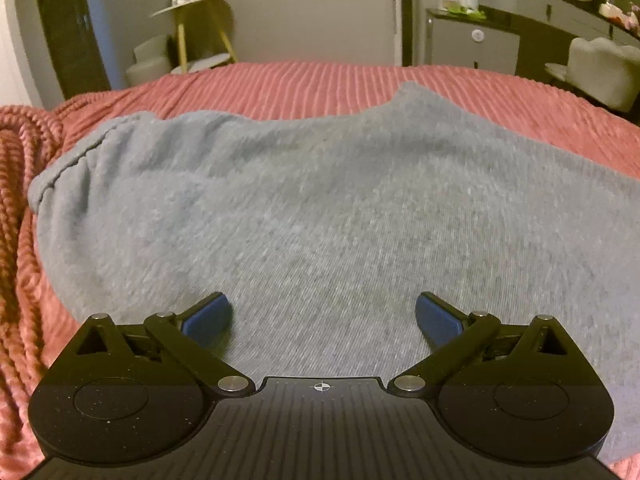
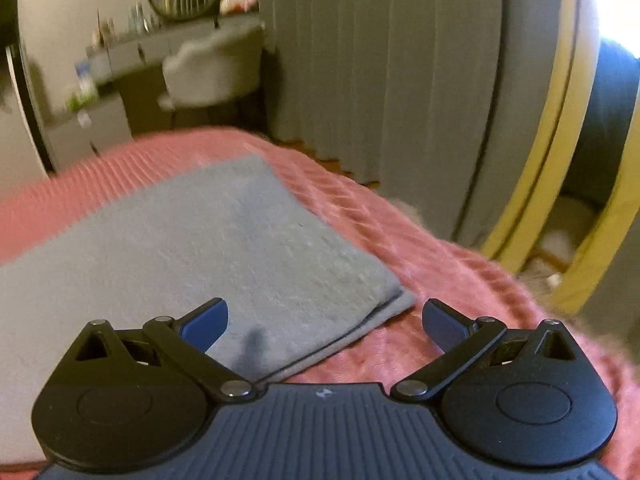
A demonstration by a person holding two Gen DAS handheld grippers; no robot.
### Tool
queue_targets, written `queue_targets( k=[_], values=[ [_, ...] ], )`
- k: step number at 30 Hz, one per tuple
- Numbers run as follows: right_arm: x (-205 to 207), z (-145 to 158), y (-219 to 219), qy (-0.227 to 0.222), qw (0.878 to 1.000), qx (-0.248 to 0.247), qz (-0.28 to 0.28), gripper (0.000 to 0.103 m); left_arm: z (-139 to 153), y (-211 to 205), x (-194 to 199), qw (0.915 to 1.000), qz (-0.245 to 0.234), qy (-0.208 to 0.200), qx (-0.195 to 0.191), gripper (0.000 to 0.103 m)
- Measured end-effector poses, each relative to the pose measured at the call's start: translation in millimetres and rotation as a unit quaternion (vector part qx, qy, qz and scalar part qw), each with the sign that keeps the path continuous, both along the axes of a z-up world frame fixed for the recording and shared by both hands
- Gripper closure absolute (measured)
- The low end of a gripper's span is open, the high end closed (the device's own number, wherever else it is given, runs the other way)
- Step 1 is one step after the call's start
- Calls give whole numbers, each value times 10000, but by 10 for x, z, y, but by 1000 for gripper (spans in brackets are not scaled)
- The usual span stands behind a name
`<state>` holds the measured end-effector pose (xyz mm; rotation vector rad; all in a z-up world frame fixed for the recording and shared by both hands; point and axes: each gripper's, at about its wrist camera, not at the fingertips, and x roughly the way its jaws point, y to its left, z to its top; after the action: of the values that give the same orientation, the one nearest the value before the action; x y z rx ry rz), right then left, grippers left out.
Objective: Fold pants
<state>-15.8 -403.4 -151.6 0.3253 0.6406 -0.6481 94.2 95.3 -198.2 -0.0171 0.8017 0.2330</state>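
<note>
Grey pants (image 1: 320,208) lie spread on a pink ribbed bedspread (image 1: 280,80) covering the bed. In the left wrist view the fabric fills the field ahead of and beneath the left gripper (image 1: 322,316). Its jaws stand wide apart, with cloth visible in the gap between the blue pads (image 1: 208,318) and nothing clamped. The gathered waistband (image 1: 72,160) sits at the far left of the garment; a pointed flap rises at the far edge.

In the right wrist view the right gripper (image 2: 324,320) hangs over one corner of the pants (image 2: 192,248). Its jaws are also wide apart and empty. The layered edge of the cloth runs diagonally between the pads: the left pad (image 2: 206,322) is over grey fabric, the right one over bare bedspread (image 2: 440,264).

Whether either gripper touches the cloth cannot be determined. The pants are cut off at the right frame edge in the left view and at the left edge in the right view. The right view is motion-blurred; a dark smudge on the cloth near the left pad is unidentifiable.
</note>
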Motion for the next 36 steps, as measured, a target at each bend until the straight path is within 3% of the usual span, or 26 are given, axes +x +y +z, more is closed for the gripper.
queue_targets(
  k=[3, 6, 9, 12, 16, 18, 20, 22, 24, 27, 30, 36],
  values=[
    [-5, -120, -70, 95, 9955, 886, 317, 0, 2, 29, 4, 10000, 22, 15, -49, 0],
    [-143, -152, -224, -462, 9882, 1456, -93, 0, 10, 14, -17, 10000, 20, 10, 1, 0],
    [-356, -252, -485, -1134, 9600, 2498, -563, 0, 2, 8, -13, 10000, 25, 8, 28, 0],
    [-437, -355, -723, -1637, 9361, 3024, -741, 3, -5, 1, -2, 10000, 19, 12, 57, 0],
    [-462, -447, -853, -1649, 9308, 3163, -796, 18, -9, 9, 1, 10000, 12, 11, 57, 0],
    [-402, -438, -929, -1660, 9304, 3170, -793, 33, -10, 5, 2, 10000, 11, 12, 74, 0],
    [-363, -442, -975, -1698, 9270, 3251, -781, 35, -13, 7, 4, 10000, 10, 8, 89, 0],
    [-336, -502, -978, -1626, 9298, 3203, -798, 45, -15, 6, 7, 9999, 1, 5, 101, 0],
    [-298, -492, -945, -1459, 9362, 3086, -841, 65, -17, 7, 10, 9999, 2, 3, 105, 0],
    [-236, -441, -888, -1308, 9483, 2792, -759, 82, -21, 2, 14, 9999, 2, 0, 130, 0],
    [-189, -385, -811, -1377, 9551, 2570, -534, 83, -27, -8, 18, 9999, 4, -14, 172, 0],
    [-120, -503, -841, -1342, 9511, 2758, -356, 77, -33, -15, 19, 9998, 7, -21, 194, 0]
  ],
)
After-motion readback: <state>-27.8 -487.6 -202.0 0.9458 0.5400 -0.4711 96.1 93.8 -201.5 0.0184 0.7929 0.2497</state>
